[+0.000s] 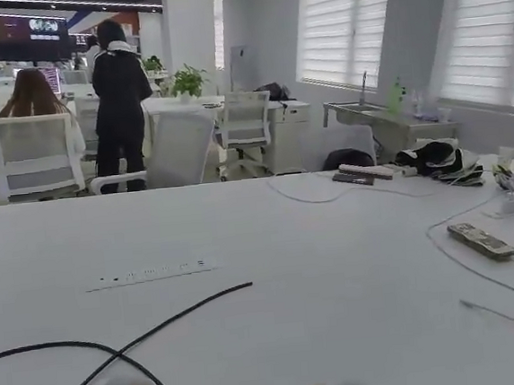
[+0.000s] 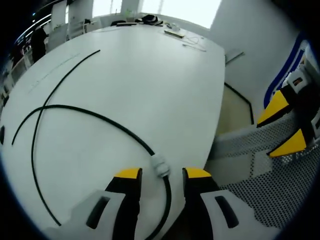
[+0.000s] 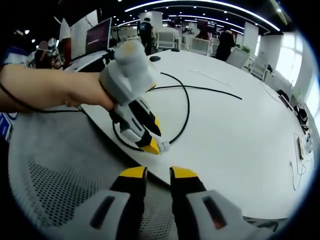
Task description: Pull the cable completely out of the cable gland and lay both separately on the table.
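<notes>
Left claw (image 2: 162, 174) and right claw (image 3: 159, 172) were released; small white plastic cable gland (image 2: 160, 166) at worktop (image 2: 150, 75) edge judged the rigid grip point, thin black cable (image 2: 100, 119) limp.

White chairs (image 1: 179, 145), standing person (image 1: 121, 96), potted plant (image 1: 189, 79), window blinds (image 1: 341, 23).

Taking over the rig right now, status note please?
Left gripper: open at the near table edge, the gland between its jaws, not clamped.
Right gripper: open, holding nothing, off the table edge over a mesh chair.
Cable: lies in loose loops on the table and runs through the gland.
Done: nothing yet, the two are not separated.
Left: clamp the gland with the left gripper, probably take the cable beside it with the right, pull it fully out, then lay both apart on the table.
</notes>
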A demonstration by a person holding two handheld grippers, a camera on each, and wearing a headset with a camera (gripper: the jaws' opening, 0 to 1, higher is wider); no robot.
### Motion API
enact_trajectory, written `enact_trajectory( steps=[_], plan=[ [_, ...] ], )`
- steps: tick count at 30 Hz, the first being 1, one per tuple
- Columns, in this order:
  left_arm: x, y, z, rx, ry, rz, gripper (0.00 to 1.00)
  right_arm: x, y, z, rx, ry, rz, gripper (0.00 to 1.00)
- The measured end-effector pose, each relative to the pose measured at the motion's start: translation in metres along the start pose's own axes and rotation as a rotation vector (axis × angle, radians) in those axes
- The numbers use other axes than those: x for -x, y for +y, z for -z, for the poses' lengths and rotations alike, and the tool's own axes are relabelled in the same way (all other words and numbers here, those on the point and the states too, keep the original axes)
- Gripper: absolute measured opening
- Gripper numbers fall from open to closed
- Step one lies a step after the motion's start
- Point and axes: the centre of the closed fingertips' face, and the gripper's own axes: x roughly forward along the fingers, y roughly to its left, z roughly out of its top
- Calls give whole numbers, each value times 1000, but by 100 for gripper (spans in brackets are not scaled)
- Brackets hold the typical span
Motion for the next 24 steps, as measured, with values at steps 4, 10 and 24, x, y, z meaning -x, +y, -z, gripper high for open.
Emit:
enact_trajectory(
  steps=[4,10,24],
  plan=[
    [-7,-4,-2,26,-12,13,34,0,0,1,-4,1,2,18],
    [-12,2,4,-25,33,-37,19,1,0,2,-7,4,4,18],
    [20,30,45,-331,271,-59,19,1,1,0,0,-5,-1,16]
  ],
)
